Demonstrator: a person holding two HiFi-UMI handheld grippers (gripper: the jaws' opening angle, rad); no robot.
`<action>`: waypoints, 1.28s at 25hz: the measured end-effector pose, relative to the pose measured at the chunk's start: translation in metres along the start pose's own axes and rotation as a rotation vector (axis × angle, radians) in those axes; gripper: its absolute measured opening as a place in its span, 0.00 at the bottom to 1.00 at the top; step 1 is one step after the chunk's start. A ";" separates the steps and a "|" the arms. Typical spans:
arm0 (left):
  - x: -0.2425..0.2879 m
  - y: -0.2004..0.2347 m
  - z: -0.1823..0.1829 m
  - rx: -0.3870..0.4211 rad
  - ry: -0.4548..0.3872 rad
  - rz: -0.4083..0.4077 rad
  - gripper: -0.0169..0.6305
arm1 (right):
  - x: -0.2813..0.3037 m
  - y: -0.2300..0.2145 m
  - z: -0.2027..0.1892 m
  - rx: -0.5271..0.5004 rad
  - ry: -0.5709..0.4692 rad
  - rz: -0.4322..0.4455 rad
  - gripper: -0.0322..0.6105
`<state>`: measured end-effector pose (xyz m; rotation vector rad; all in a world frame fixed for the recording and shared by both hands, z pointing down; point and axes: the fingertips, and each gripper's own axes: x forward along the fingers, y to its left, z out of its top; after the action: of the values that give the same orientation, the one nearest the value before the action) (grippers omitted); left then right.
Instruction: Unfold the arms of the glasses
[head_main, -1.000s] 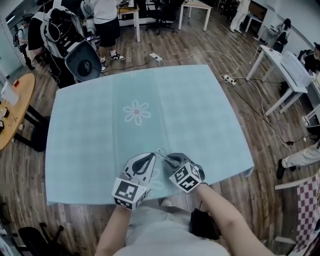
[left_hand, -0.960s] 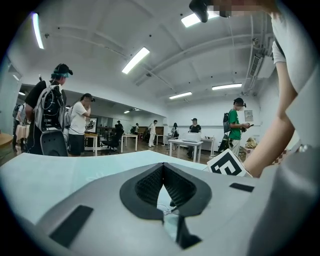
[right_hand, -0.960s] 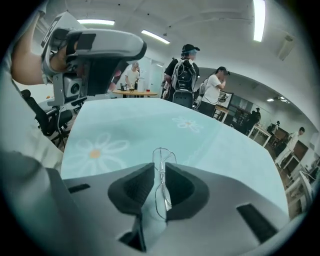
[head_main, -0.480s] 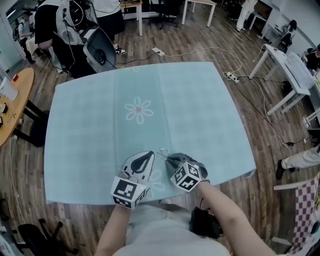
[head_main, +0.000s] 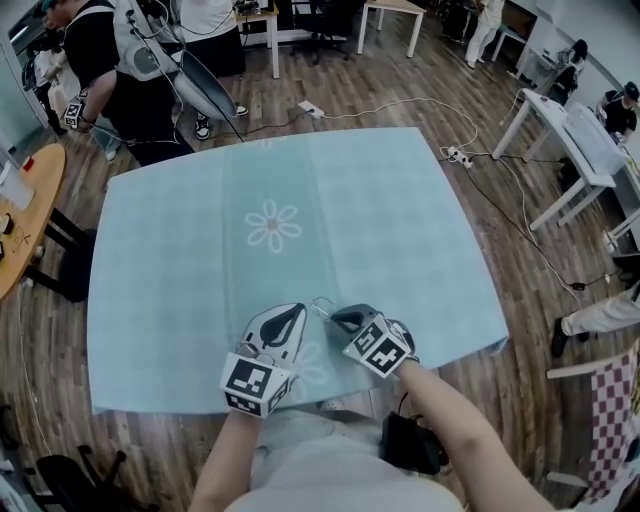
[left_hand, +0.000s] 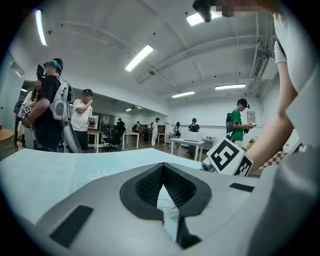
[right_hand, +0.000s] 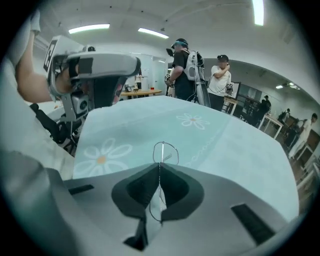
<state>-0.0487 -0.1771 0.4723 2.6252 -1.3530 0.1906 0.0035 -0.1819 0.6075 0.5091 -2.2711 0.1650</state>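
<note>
Thin wire-framed glasses (head_main: 322, 303) hang just above the light blue tablecloth (head_main: 400, 230), between my two grippers near the table's front edge. My right gripper (head_main: 338, 318) is shut on the frame. In the right gripper view one round lens rim (right_hand: 164, 151) sticks out past the closed jaws of the right gripper (right_hand: 160, 167). My left gripper (head_main: 300, 312) comes in from the left with its tips touching. In the left gripper view a fine wire of the glasses (left_hand: 166, 202) shows in the gap behind the closed tips of the left gripper (left_hand: 162, 167).
A daisy print (head_main: 272, 225) marks the cloth's middle. People with gear (head_main: 120, 70) stand past the far left corner. A round wooden table (head_main: 30, 210) is at the left and white desks (head_main: 570, 130) at the right. Cables (head_main: 470, 160) lie on the floor.
Both grippers stay together over the glasses; the right one has turned slightly at the wrist. The people behind the table have shifted.
</note>
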 end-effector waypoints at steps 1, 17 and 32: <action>-0.001 -0.001 0.000 0.002 -0.002 -0.002 0.04 | -0.003 0.001 0.004 0.033 -0.019 0.015 0.07; -0.007 -0.018 0.023 0.049 -0.049 -0.033 0.04 | -0.061 -0.015 0.046 0.263 -0.213 0.020 0.07; -0.013 -0.025 0.039 0.064 -0.101 -0.026 0.04 | -0.119 -0.046 0.077 0.571 -0.443 0.091 0.07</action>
<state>-0.0344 -0.1614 0.4296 2.7375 -1.3649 0.1011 0.0422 -0.2080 0.4664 0.7958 -2.6735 0.8351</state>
